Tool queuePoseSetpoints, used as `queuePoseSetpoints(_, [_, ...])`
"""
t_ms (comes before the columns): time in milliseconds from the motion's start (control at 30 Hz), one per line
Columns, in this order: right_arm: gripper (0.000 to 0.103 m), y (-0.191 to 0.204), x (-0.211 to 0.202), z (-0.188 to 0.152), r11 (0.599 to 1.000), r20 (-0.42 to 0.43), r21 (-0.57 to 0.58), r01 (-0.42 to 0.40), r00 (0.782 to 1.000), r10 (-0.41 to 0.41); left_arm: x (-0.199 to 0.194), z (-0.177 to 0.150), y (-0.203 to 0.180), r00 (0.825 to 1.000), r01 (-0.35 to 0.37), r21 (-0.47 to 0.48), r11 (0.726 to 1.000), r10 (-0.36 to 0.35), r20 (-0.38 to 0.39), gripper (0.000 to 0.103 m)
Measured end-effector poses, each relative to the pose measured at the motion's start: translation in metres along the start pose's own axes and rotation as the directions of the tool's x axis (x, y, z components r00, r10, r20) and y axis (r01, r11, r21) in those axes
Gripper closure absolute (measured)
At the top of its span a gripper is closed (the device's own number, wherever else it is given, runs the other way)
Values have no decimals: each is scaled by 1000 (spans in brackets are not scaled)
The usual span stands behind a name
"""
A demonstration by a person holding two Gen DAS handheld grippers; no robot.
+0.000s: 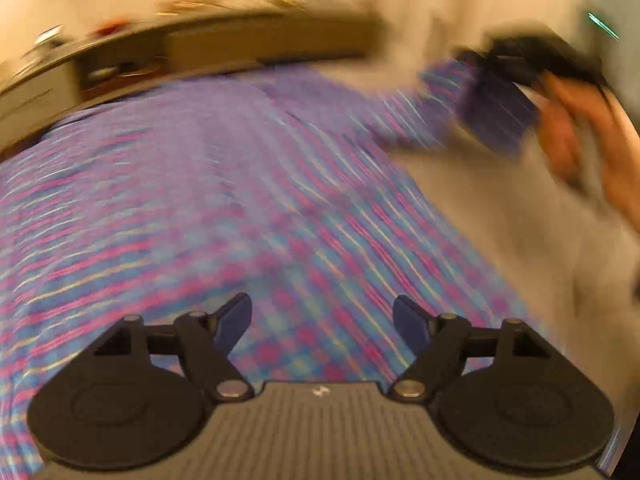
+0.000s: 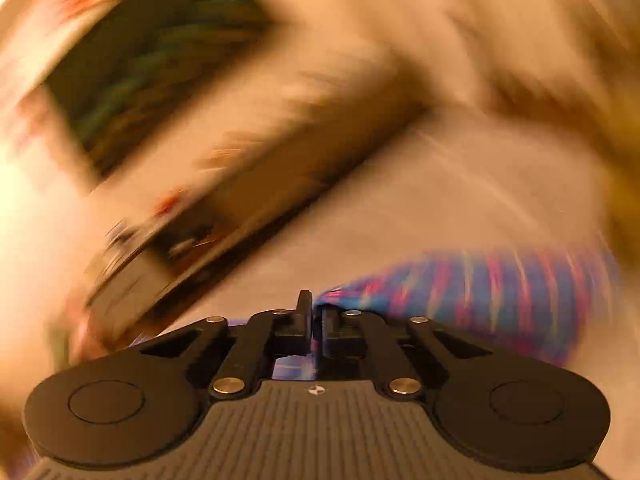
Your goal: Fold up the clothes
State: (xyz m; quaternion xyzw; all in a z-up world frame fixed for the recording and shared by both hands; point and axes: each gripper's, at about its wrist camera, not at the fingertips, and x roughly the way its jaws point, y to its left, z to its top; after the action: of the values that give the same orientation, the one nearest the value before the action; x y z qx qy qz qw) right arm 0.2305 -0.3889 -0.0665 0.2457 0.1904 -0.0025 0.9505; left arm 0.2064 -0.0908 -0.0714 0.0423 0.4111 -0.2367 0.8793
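Sleeve fold under way: right gripper [image 2: 316, 320] jaws clamp plaid shirt [image 1: 224, 200] sleeve; left gripper [image 1: 322, 324] jaws gape above shirt body, next to pin it.

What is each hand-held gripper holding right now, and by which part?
Right hand-held gripper: shut on the blue-and-pink plaid cloth garment, at a sleeve-like end. Left hand-held gripper: open above it, holding nothing.

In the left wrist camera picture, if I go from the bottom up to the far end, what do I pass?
Left gripper, open, then the checked shirt spread on the bed, then a blurry wooden shelf unit against the wall.
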Motion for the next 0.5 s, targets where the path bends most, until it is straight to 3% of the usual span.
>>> queuePoseSetpoints(33, [100, 37, -15, -5, 983, 7, -152, -104, 994, 106, -9, 2, 18, 999, -8, -86, 996, 11, 39, 23])
queuePoseSetpoints(67, [100, 73, -30, -12, 934, -10, -294, -202, 978, 208, -15, 1, 39, 997, -14, -177, 984, 26, 68, 22])
queuePoseSetpoints(133, [101, 136, -60, -47, 777, -129, -507, -372, 924, 359, -23, -1, 75, 992, -26, -318, 948, 63, 107, 21])
queuePoseSetpoints(200, [100, 173, -75, -93, 629, -251, -649, -428, 901, 354, -22, -8, 101, 989, -51, -379, 924, 100, 110, 20])
queuePoseSetpoints(233, [100, 179, -76, -112, 597, -292, -676, -431, 902, 319, -19, -11, 109, 990, -47, -391, 919, 94, 102, 20])
queuePoseSetpoints(267, [100, 179, -74, -128, 573, -344, -690, -441, 897, 276, -15, -15, 116, 992, -42, -404, 914, 87, 93, 19])
queuePoseSetpoints(367, [90, 169, -71, -156, 564, -436, -684, -463, 879, 194, -5, -29, 125, 996, -20, -456, 890, 55, 65, 16])
queuePoseSetpoints(400, [81, 165, -71, -161, 565, -452, -681, -466, 874, 177, -7, -30, 121, 996, -12, -449, 894, 50, 75, 16])
queuePoseSetpoints(433, [66, 161, -73, -163, 572, -463, -671, -471, 869, 172, -8, -30, 117, 995, -3, -442, 897, 45, 84, 16])
queuePoseSetpoints(500, [44, 154, -75, -159, 618, -479, -623, -479, 858, 182, -10, -26, 106, 995, 23, -435, 900, 22, 100, 16])
